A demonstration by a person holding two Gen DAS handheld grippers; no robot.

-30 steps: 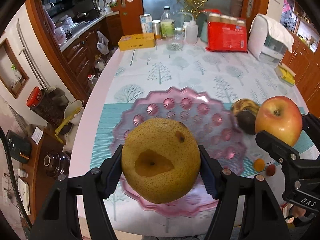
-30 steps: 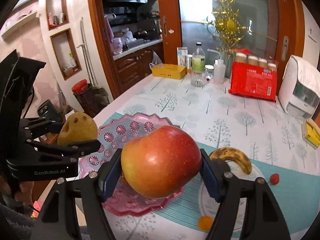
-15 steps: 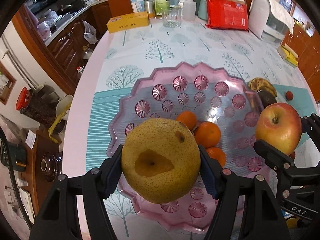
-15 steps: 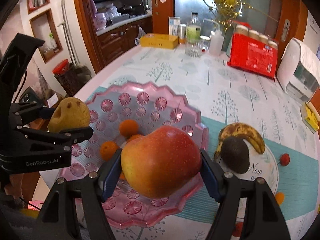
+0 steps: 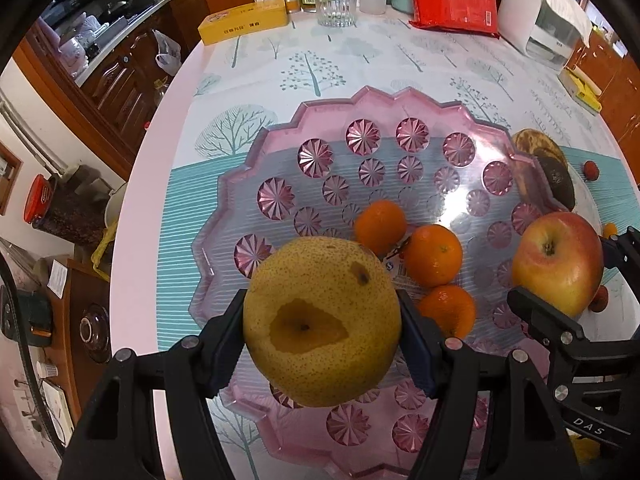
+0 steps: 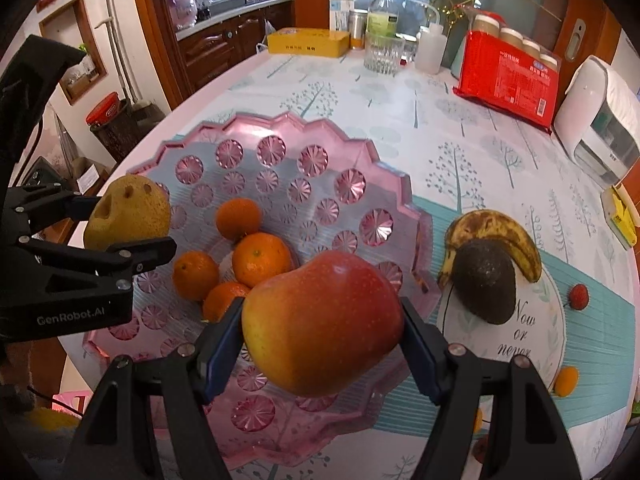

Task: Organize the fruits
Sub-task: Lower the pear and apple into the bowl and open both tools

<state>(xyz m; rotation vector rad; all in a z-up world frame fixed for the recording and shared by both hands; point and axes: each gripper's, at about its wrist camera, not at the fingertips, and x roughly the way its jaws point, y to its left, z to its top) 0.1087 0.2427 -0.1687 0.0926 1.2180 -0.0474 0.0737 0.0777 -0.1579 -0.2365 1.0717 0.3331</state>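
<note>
Two tongs hang over the pink scalloped tray (image 5: 248, 184), each pinching one fruit between its blue pads. The left tongs (image 5: 322, 344) clamp a yellow pear (image 5: 322, 320) by its sides, its russet blossom end turned back toward the camera, so its long axis runs along the fingers. The right tongs (image 6: 322, 332) clamp a red apple (image 6: 322, 320) crosswise; in the left wrist view its stem dimple faces up and toward the left tongs (image 5: 558, 260). Just beyond both fruits, four mandarins (image 6: 262, 258) cluster in the tray's middle, touching one another. To the right of the right tongs, outside the tray, a spotted banana (image 6: 496, 232) curves around a dark avocado (image 6: 484, 286) on a white plate (image 6: 532, 344), the avocado's long axis lying along the fingers' line. A red lychee (image 6: 579, 297) lies on the table (image 6: 440, 128) farther right, and a small orange fruit (image 6: 566, 380) sits by the plate's near edge.
</note>
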